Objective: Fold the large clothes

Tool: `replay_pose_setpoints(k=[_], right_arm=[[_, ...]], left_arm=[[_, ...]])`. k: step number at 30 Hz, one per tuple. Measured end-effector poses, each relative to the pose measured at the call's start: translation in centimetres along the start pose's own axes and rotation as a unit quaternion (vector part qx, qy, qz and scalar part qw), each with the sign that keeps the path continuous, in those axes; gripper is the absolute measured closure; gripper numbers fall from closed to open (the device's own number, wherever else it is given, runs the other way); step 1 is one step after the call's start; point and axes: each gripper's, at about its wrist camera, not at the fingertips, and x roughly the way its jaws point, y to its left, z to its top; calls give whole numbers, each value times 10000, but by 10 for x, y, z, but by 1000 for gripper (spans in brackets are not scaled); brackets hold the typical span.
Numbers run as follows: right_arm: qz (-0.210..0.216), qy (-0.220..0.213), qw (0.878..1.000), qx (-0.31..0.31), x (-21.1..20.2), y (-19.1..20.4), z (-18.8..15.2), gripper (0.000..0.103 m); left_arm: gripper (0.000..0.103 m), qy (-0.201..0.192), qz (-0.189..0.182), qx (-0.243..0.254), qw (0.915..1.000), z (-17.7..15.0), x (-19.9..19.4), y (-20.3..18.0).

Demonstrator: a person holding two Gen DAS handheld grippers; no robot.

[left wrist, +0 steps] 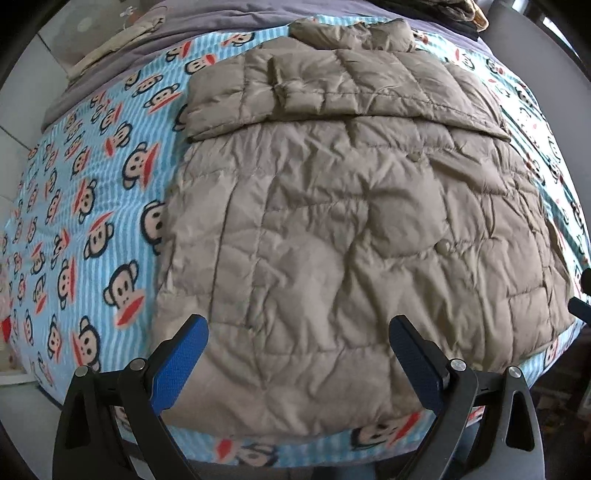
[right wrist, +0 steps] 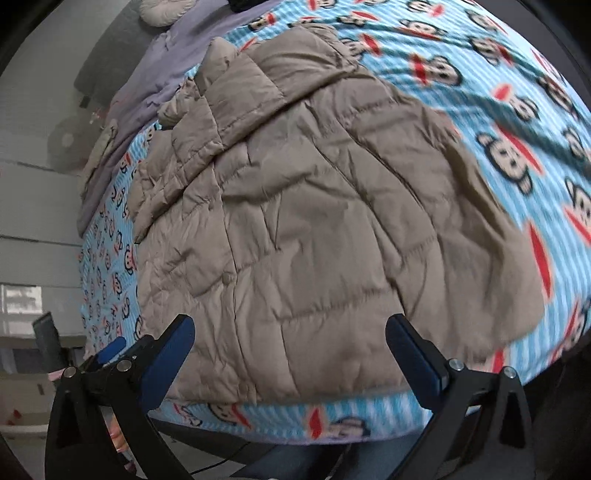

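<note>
Both pairs of blue-padded fingers stand spread wide, nothing between them. Left gripper: jaws apart, hanging above the near hem of the jacket, pads clear of the fabric; one blue pad at lower left, its partner at lower right. Right gripper: jaws likewise fully spread, empty, also above the near hem; one pad dark blue, edge-on. Whether either pair grazes the cloth below cannot be told from these angles. Tan quilted puffer jacket lies flat on the bed, back of the body panel facing up, heavily creased. A sleeve is folded across the upper part of the body, running roughly side to side, with the collar bunched at the far end. In the right wrist view the same jacket fills the centre, near hem close to the bed's edge. Beneath it, a light blue striped fleece blanket printed with cartoon monkey faces, showing on both sides of the jacket and as a narrow strip along the near edge. Beyond the blanket, a grey-purple sheet covers the far end of the bed. Right wrist view is somewhat blurred toward its right side. Blue denim of the person's legs shows at the bottom, between the gripper arms.
</note>
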Motion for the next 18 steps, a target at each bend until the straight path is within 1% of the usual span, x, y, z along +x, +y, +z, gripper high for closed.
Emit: replay_pose_setpoints(k=[2, 6, 8, 9, 11, 13, 16, 18], right_arm=[[65, 64, 9998, 196, -2, -7, -3, 0], [234, 192, 9983, 500, -5, -22, -1, 0], [343, 260, 9975, 562, -8, -29, 2, 0], [332, 305, 9973, 581, -9, -32, 3, 0], [397, 352, 9968, 593, -15, -40, 4, 0], [398, 342, 9968, 606, -19, -49, 4, 0], [492, 442, 9938, 894, -21, -72, 3, 0], [598, 529, 9904, 1127, -18, -85, 2, 0]], left_arm=[[4, 38, -80, -10, 10000, -6, 0, 4], [4, 90, -109, -275, 9995, -21, -1, 8], [4, 134, -29, -439, 9989, -27, 0, 8], [4, 183, -34, -574, 9982, -31, 1, 7], [4, 263, -166, -712, 9970, -38, 5, 7], [4, 391, -199, -886, 9951, -46, 8, 10], [4, 447, -560, -1308, 9888, -60, 9, 24], [4, 460, -853, -1690, 9809, -71, 10, 40]])
